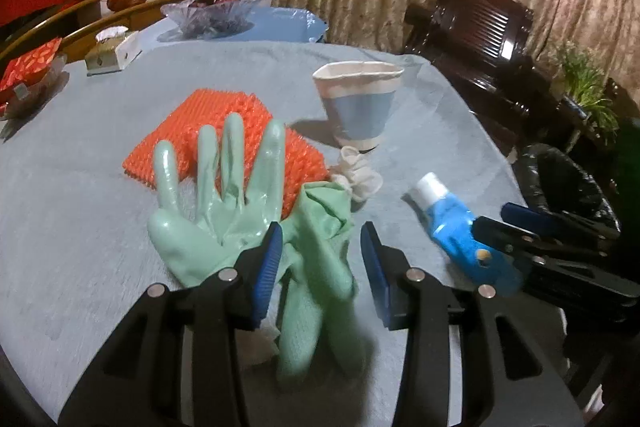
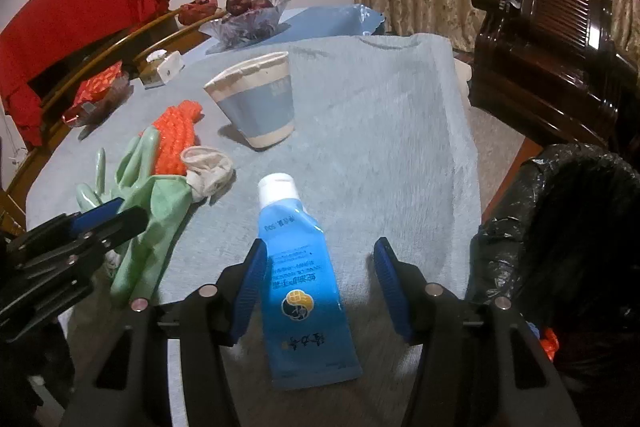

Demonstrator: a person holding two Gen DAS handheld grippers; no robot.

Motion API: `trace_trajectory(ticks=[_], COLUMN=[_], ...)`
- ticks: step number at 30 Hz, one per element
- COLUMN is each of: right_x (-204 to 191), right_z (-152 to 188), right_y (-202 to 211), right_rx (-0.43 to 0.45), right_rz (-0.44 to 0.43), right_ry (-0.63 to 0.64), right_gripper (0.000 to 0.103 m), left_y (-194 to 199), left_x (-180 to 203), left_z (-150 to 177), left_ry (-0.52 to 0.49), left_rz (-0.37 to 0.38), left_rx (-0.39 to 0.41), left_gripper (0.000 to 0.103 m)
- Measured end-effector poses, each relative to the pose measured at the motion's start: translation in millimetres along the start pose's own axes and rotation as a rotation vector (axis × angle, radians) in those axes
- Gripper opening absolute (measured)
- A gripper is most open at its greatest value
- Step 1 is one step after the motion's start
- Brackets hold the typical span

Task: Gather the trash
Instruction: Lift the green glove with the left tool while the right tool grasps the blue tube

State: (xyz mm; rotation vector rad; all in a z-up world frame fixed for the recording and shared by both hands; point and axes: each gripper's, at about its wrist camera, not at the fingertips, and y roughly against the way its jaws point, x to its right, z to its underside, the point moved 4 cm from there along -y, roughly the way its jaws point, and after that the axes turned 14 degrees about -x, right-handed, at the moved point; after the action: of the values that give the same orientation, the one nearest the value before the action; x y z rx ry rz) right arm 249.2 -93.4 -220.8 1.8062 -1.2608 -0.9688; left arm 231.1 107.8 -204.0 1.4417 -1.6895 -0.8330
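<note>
A pair of green rubber gloves (image 1: 240, 211) lies on the grey-blue tablecloth (image 1: 80, 187); my left gripper (image 1: 320, 239) is open, its blue pads on either side of one glove's cuff (image 1: 320, 267). A blue tube with a white cap (image 2: 298, 267) lies flat between the open pads of my right gripper (image 2: 320, 259). An orange spiky mat (image 1: 224, 131), a crumpled white glove (image 1: 358, 175) and a blue and white paper cup (image 1: 360, 107) sit beyond. The gloves also show in the right wrist view (image 2: 152, 203), with the left gripper (image 2: 112, 217) over them.
A bin lined with a black bag (image 2: 568, 227) stands off the table's right edge. At the back are a glass fruit bowl (image 1: 212, 9), a tissue box (image 1: 112, 51) and red packets (image 1: 28, 67). A dark wooden chair (image 2: 552, 39) stands to the right.
</note>
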Motion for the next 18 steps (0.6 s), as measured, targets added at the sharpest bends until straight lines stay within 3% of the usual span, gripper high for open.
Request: trace_trajectory(ticks=[3,5,11,18], right_x=[2.4,3.2,0.7,-2.8], right_z=[0.5,1.6,6.1,11.0], right_y=[-3.8,-4.6,-7.1,-11.6], right_rx=[-0.009,-0.011,-0.032,-0.066], right_rz=[0.000,-0.002,-0.006,-0.038], right_ry=[-0.005,-0.007,0.010,0.005], right_gripper=[0.055,0.055,0.054,0.041], left_y=[0.0,4.1,26.7,25.0], left_x=[-2.9,-3.7,0.9,9.0], left_z=[0.6,0.9,5.6,16.1], left_ry=[0.003,0.007,0.004,-0.011], left_rz=[-0.001,0.003,0.006,0.026], left_rx=[0.008,0.011,0.058,0.027], left_gripper=[0.031,0.013,0.009,0.008])
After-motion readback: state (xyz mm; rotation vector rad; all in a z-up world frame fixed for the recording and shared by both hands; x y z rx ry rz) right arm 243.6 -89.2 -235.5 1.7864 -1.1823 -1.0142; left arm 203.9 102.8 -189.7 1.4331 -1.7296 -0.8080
